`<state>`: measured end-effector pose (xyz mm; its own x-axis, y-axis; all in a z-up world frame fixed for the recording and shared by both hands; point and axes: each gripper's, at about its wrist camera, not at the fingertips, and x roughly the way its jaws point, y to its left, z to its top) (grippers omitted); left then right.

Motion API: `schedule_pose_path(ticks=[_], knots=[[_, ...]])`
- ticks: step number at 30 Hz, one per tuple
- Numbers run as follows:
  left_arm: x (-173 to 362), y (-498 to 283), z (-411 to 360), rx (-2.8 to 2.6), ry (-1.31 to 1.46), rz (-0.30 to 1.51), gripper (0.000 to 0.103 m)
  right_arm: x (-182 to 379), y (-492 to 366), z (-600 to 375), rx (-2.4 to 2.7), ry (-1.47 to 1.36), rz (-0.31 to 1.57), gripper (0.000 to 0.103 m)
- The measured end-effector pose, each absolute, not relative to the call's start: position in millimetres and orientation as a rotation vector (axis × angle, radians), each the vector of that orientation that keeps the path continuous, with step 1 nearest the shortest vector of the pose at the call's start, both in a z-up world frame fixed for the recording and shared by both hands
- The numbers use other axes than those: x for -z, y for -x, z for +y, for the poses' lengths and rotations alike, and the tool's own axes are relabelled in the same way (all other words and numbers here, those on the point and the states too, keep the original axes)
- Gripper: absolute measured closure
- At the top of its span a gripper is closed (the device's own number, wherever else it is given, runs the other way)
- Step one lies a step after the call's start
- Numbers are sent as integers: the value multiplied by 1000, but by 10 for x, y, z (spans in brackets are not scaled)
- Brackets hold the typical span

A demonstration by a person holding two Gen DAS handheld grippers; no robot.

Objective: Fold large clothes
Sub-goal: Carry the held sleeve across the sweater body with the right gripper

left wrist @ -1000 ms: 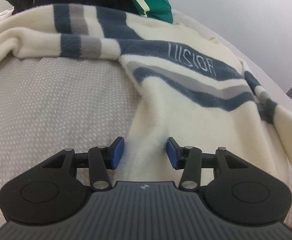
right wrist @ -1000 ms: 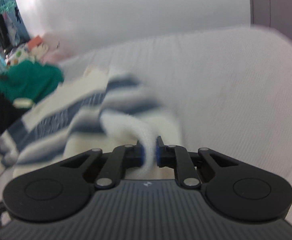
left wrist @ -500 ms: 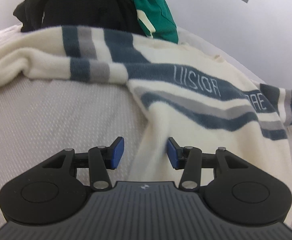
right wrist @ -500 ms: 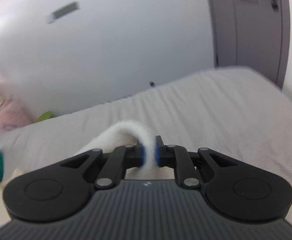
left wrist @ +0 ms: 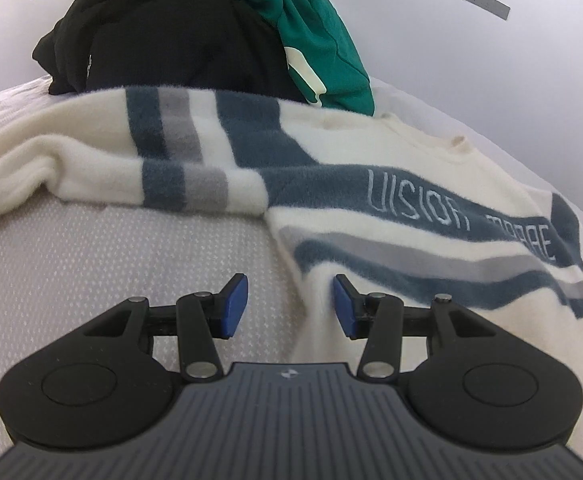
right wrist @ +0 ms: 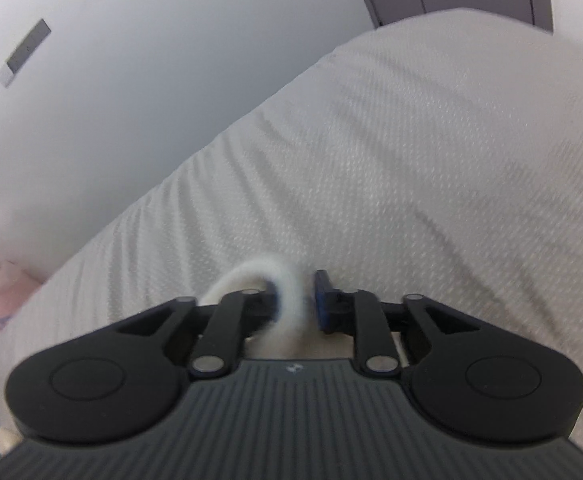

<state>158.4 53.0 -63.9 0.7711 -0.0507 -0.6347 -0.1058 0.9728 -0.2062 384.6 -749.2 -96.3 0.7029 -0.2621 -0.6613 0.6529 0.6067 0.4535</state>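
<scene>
So far your striped cream sweater (left wrist: 391,216) only lies spread front-up on the bed (left wrist: 111,264) — no fold yet — your left gripper (left wrist: 290,306) fingers apart over its side edge, your right gripper (right wrist: 294,300) fingers opening off a cream fold between them.

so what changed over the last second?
The right tool swung the cream sleeve away from the striped sweater out over bare bed. It was clamped on the sleeve; its jaws are now opening, with a gap on one side and the sleeve between them. More of the sweater's lettering shows. Unchanged: left tool open and empty, black and green clothes piled behind.
</scene>
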Motion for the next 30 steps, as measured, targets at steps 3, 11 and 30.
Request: schedule_pose_path(ticks=[3,11,30], knots=[[640,-1580,512,-22,231,691,50,899,-3701,-7487,568,-726,548,45],[559,-1405,507,-11,234,689,41,639,-3102,-7330,545,-661,473,27],[478,-1178,581,-69,249,661,41,921,-2419,-6534,329,-379,542,30]])
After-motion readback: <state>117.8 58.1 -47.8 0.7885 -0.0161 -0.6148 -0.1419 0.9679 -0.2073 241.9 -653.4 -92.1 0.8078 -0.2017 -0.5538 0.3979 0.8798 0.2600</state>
